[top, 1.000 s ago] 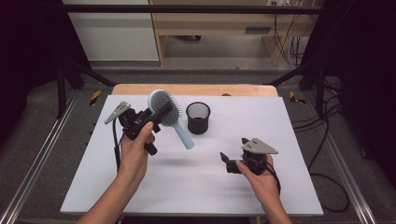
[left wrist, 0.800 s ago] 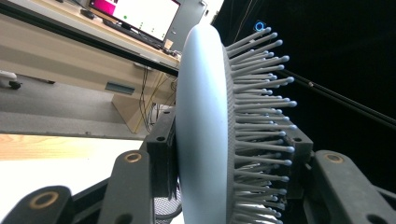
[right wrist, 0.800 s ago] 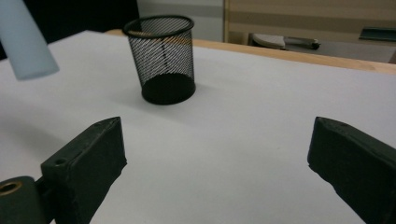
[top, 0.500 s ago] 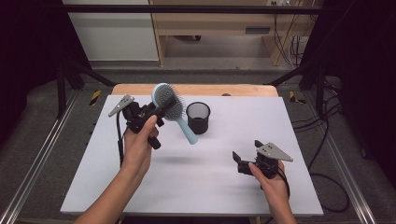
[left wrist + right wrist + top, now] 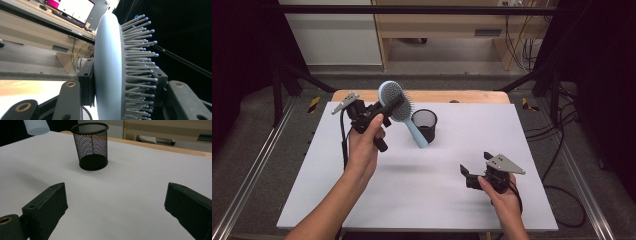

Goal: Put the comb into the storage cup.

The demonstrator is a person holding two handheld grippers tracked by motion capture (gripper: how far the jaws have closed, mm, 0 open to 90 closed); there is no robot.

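Observation:
A pale blue hairbrush [image 5: 390,93] hangs in the air over the back left of the white board, head up, bristles facing right, its handle slanting down toward a black mesh cup [image 5: 425,125]. My left gripper [image 5: 393,105] is shut on the brush head. In the left gripper view the hairbrush [image 5: 107,62] stands edge-on, clamped between the jaws of the left gripper [image 5: 122,82]. My right gripper [image 5: 472,175] stays low at the front right, open and holding nothing. In the right gripper view the right gripper [image 5: 117,205] faces the mesh cup [image 5: 91,145], with the brush handle tip [image 5: 36,126] at top left.
The white board [image 5: 437,200] lies on a wooden table whose edge [image 5: 472,96] shows at the back. Metal rails [image 5: 252,175] and a dark frame flank the table. Cables [image 5: 562,150] trail along the right side.
The left gripper has lifted the brush and carried it a little right, toward the mesh cup. The right gripper has shifted slightly to the right.

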